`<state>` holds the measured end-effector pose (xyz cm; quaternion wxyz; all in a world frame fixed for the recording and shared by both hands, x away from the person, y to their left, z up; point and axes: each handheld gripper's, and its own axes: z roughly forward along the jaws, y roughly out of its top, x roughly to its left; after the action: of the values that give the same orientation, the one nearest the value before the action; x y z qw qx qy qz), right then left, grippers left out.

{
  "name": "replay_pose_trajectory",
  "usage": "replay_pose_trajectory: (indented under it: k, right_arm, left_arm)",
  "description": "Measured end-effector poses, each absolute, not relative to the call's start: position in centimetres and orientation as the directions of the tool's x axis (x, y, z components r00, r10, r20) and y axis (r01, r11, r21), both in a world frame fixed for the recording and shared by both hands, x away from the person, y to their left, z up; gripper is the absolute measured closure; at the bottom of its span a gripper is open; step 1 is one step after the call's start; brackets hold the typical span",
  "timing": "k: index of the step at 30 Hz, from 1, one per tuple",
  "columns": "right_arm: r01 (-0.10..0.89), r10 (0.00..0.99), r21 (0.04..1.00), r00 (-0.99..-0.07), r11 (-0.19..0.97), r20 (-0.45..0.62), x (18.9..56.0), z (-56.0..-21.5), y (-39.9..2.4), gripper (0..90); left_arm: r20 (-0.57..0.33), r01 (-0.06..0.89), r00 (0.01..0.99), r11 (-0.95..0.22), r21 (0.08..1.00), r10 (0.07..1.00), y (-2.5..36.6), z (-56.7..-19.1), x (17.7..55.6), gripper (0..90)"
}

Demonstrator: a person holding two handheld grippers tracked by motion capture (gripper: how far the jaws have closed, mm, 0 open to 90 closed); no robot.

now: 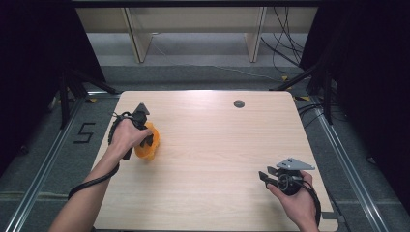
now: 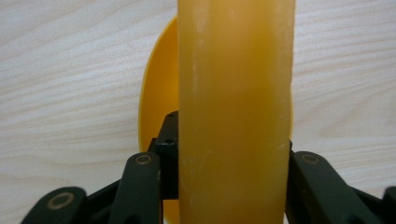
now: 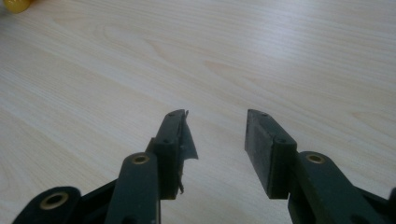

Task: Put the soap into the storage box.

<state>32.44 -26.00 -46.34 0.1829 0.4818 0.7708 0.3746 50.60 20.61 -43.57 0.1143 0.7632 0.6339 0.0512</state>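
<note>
An orange-yellow plastic thing (image 1: 145, 145) sits at the left of the wooden table (image 1: 217, 145), with my left gripper (image 1: 149, 139) shut on it. In the left gripper view it is a wide upright orange band (image 2: 236, 93) clamped between the two jaws, with a rounded yellow part (image 2: 159, 93) behind; what it is I cannot tell. My right gripper (image 1: 265, 177) is held low near the front right corner, open with nothing between its jaws, as the right gripper view (image 3: 217, 119) confirms. A bit of the yellow thing (image 3: 16, 4) shows far off there.
A small grey grommet (image 1: 239, 103) is set in the table near its far edge. Beyond the table are a pale wooden frame (image 1: 140, 38), cables and dark stands. A "5" (image 1: 83, 133) is marked on the floor at the left.
</note>
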Motion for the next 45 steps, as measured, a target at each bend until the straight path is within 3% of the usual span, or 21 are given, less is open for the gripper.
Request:
replay_pose_trajectory:
  k: [12,20,29,45]
  right_arm:
    - [0.611,0.875,0.754,-0.473,0.242,0.103,32.5,-46.5,-25.9,57.4]
    - [0.613,0.874,0.752,-0.474,0.24,0.108,32.5,-46.5,-25.9,56.7]
    - [0.614,0.875,0.752,-0.473,0.24,0.107,32.5,-46.5,-25.9,56.2]
    - [0.61,0.875,0.754,-0.473,0.244,0.1,32.5,-46.5,-25.9,55.6]
  left_arm:
    - [-0.083,0.956,0.172,-0.146,0.256,0.982,20.6,-43.1,50.4,57.3]
    - [-0.068,0.929,0.236,-0.205,0.306,0.969,21.1,-42.8,50.2,47.2]
    - [-0.094,0.917,0.234,-0.187,0.352,0.968,21.3,-41.9,49.6,42.5]
    - [-0.103,0.903,0.235,-0.178,0.39,0.966,21.8,-40.3,48.3,39.7]
